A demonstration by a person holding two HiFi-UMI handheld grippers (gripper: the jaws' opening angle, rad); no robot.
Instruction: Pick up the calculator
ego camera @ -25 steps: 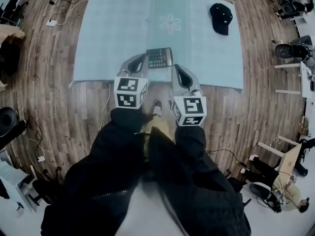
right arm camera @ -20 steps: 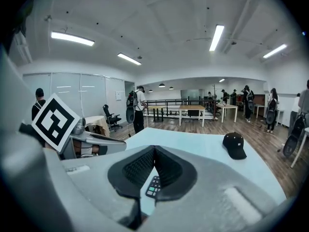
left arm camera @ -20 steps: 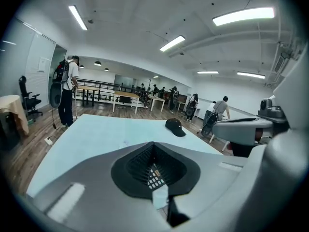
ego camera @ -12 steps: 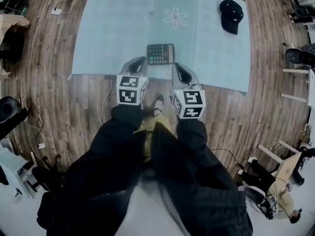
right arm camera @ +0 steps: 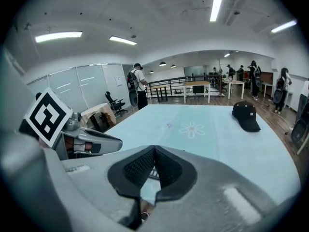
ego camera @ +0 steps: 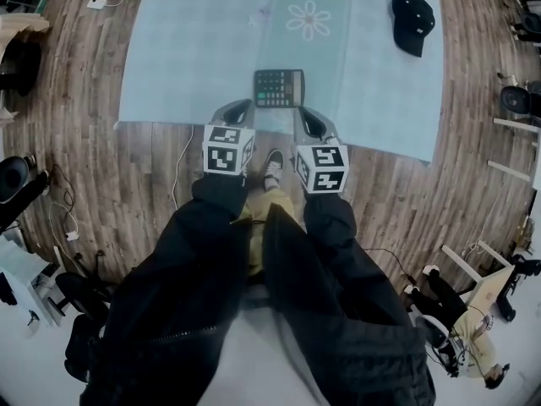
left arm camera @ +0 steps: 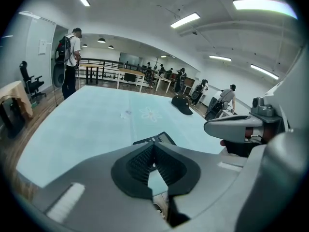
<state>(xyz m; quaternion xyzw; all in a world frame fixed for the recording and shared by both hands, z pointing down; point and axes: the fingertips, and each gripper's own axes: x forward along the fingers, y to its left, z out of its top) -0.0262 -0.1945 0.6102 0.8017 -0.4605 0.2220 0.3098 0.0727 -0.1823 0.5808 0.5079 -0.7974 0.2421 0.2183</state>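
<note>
Wood-plank floor (ego camera: 84,184) w/ a pale blue mat (ego camera: 194,57) spread on it; open office w/ desks in the bkgd. L claw (left arm camera: 153,146): jaws together at the tips, nothing btwn them. R claw (right arm camera: 154,149): same, jaws together, empty. Both point fwd and down over the mat's near edge, side by side, each w/ its marker cube at the rear: L cube (ego camera: 226,149), R cube (ego camera: 322,167). Calculator (ego camera: 279,89) lies flat on the mat near that edge, keys up, just ahead of and btwn the two claws; L tip is by its near-left corner, R tip by its near-right corner, can't tell if either touches. Person's black sleeves (ego camera: 211,252) run back from the cubes, w/ one shoe (ego camera: 272,166) on the floor btwn them. Farther out on the mat: a white flower print (ego camera: 308,19) beyond the calculator, and a black cap (ego camera: 412,22) at the far-right corner, well apart. Person w/ a backpack (left arm camera: 70,62) stands off the mat's far-left side.
</note>
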